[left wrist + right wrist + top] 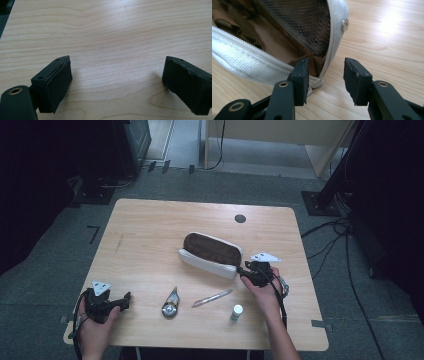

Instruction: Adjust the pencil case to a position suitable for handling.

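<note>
Two grippers over wooden table [150, 227]. Open white pencil case [212, 254] lying mid-table, brown lining up, right end corner sitting between right gripper [325, 75] jaws, parted, pads not pressing the fabric. Left gripper [115, 82] spread wide over bare wood near the front left corner, grasping nothing. Correction tape [171, 304], pen [212, 297], small bottle [236, 312] loose along the front. Likely risk: case sliding or flopping shut under a one-sided nudge.
</note>
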Motion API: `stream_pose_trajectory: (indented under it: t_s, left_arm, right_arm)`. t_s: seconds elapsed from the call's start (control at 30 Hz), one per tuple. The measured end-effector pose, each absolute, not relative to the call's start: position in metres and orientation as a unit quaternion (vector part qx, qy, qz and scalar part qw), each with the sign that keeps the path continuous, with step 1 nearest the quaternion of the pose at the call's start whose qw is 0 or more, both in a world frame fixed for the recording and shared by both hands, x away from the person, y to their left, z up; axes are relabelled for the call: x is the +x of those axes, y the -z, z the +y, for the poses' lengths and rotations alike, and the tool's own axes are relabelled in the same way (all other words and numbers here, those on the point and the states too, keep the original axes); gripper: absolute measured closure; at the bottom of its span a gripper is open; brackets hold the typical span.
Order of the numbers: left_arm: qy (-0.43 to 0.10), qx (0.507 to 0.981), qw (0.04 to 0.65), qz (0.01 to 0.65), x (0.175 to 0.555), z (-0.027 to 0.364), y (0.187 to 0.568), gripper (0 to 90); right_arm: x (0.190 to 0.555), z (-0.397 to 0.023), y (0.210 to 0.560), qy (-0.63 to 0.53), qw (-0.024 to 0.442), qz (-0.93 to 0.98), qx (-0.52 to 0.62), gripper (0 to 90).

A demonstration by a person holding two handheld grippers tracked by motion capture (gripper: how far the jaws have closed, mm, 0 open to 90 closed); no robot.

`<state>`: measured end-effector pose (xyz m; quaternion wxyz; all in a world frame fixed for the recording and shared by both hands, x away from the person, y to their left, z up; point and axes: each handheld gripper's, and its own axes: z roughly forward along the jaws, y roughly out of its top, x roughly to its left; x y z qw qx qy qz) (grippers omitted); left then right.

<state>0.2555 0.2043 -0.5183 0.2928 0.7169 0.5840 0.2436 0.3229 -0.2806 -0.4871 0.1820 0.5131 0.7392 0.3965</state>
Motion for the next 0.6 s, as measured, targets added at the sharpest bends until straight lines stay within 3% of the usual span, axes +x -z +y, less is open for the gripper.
stream_pose_trajectory:
  t_s: [0.47,0.6]
  left_arm:
    - [-0.243,0.718,0.293,0.583,0.256,0.204,0.518,9.1]
    - [-0.243,0.718,0.293,0.583,0.256,0.204,0.518,9.1]
  right_arm:
    - [0.328,-0.267,0.494,-0.428,0.121,0.758,0.477,61.7]
    - [0.330,-0.262,0.496,-0.437,0.114,0.765,0.460,58.9]
